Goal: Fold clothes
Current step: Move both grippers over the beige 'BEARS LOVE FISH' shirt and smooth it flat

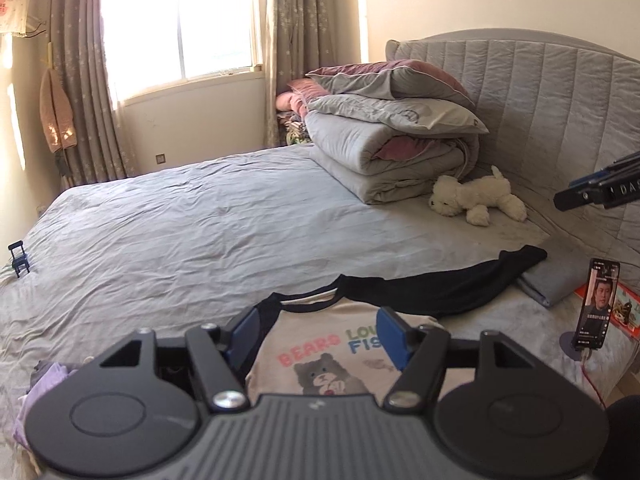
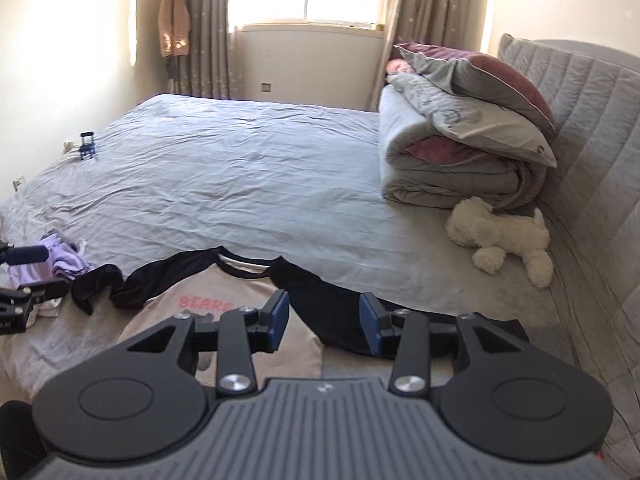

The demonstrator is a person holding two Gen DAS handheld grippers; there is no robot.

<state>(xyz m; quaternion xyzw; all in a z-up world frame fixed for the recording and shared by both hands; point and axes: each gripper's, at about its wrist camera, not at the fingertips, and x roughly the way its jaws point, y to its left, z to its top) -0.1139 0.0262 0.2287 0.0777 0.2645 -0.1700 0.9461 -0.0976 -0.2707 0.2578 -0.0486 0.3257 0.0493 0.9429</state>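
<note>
The bed (image 1: 200, 216) is cut off at the near edge by both gripper housings, which also hide the lower part of the shirt (image 2: 224, 320). The shirt lies flat on the bed's near side, beige body with a bear print and partly hidden lettering, dark sleeves spread out, one crumpled. Beyond it the sheet is wide and bare up to the folded quilt (image 1: 392, 160). The left gripper (image 1: 320, 336) and right gripper (image 2: 324, 320) hover above it, fingers released, nothing between them.
</note>
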